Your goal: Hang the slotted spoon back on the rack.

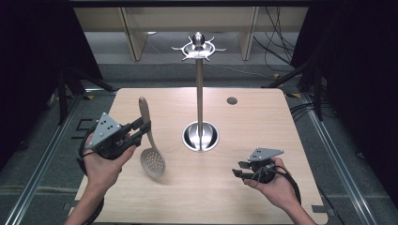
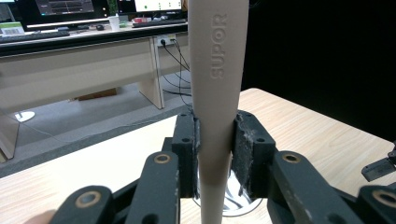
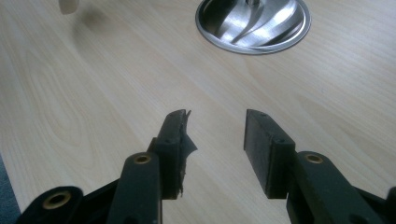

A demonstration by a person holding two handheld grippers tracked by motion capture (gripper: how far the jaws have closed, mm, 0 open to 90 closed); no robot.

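Left gripper (image 2: 215, 140) jaws pinch the handle of one beige slotted spoon (image 1: 151, 152), "SUPOR" embossed on the handle; the perforated bowl hangs low over the wooden table (image 1: 263, 122), left of the stand. Right gripper (image 3: 215, 140) jaws are spread, nothing between. One steel utensil stand (image 1: 200, 93), round base (image 3: 253, 24), hooks on top.

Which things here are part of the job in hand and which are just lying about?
In use:
- slotted spoon, handle clamped in the left gripper
- metal hanging stand, hooks at its top
- right gripper, open above the table

Lying about:
- shelving and floor cables behind the table
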